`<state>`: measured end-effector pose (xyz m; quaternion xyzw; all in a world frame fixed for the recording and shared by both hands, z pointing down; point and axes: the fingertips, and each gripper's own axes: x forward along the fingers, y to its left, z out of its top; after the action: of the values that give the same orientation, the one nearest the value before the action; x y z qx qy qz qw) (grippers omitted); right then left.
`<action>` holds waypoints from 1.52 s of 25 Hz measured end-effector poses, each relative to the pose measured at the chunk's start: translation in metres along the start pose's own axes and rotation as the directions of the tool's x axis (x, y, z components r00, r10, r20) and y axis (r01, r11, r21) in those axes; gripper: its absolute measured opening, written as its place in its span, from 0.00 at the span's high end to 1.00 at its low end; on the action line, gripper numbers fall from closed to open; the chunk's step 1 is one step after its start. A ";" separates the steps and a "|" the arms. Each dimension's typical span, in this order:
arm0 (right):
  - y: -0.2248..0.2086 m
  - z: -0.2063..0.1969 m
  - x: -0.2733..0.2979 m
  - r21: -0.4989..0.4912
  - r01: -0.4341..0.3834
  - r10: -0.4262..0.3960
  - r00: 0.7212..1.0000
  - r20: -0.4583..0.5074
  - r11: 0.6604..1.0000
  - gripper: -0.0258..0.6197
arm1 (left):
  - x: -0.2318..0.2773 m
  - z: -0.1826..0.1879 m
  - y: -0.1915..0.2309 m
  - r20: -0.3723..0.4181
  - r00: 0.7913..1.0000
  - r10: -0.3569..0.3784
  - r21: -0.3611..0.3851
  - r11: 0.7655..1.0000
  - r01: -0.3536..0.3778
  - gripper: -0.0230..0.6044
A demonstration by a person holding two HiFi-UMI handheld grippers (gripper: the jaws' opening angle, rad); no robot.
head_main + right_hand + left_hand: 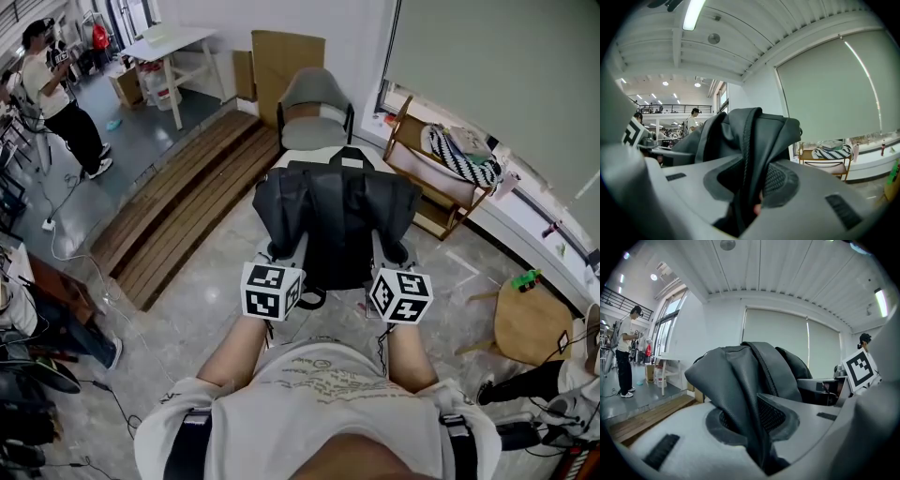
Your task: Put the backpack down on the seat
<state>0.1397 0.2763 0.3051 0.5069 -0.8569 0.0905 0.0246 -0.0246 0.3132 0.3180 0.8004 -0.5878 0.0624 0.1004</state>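
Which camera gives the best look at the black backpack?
The head view: it shows the whole backpack, held by the left claw and right claw. Each claw's own view shows only a fold pinched in its jaws.

The backpack [337, 220] hides tips of left tool [288, 247] and right tool [390, 250].

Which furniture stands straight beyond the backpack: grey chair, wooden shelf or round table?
The grey chair, directly beyond the backpack; the wooden shelf and the round table stand off to the right.
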 end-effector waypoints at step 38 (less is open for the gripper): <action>-0.019 -0.028 0.179 0.068 0.007 -0.001 0.996 -0.087 0.998 0.82 | 0.137 -0.014 0.117 -0.122 0.992 -0.038 -0.023 0.999 0.035 0.85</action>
<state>0.0681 0.1178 0.3587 0.5049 -0.8503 0.1415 0.0448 -0.0945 0.1553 0.3720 0.8046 -0.5663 0.1037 0.1456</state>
